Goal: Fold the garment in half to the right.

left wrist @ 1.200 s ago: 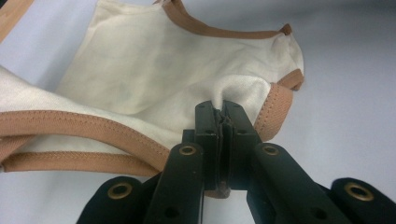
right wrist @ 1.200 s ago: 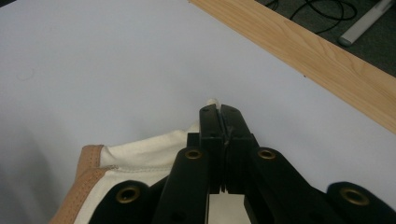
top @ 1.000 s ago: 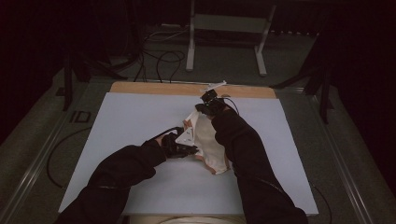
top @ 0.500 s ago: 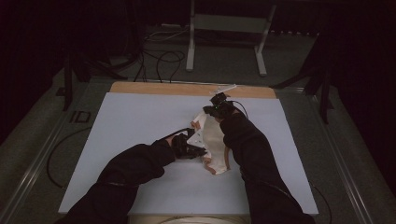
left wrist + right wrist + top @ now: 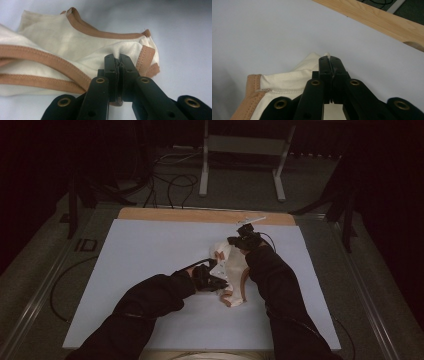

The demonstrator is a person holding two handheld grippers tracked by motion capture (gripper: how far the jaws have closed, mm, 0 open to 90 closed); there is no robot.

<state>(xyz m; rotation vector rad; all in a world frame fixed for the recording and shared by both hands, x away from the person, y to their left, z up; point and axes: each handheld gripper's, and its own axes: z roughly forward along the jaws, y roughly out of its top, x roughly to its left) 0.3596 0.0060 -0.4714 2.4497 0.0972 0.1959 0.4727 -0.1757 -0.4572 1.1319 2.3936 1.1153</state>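
A small cream garment (image 5: pixel 231 277) with tan binding lay on the white sheet (image 5: pixel 140 265) covering the table, well short of the wooden strip (image 5: pixel 200 215) along the far edge and a little toward the person's right of the sheet's middle; both grippers were seen at the garment. The left gripper (image 5: pixel 119 61) was closed on it, a pinch of cream cloth caught between the jaws just beside a tan-bound edge (image 5: pixel 147 56); in the high view this gripper (image 5: pixel 212 280) sat at the garment's near left side. The right gripper (image 5: pixel 331 60) was likewise clamped tight, a small tuft of cream fabric showing at the jaw tips, and in the high view it (image 5: pixel 239 241) held the garment's far end, the end closer to the wooden strip. The work was judged to be spreading or folding the garment between the two grips. Several risks were judged from here: the right grip held only a sliver of cloth, so a sideways pull away from the garment could let it slip out; if the hands were drawn apart unevenly, the cloth could be twisted or bunched rather than flattened; dragging low over the sheet could rumple that too.
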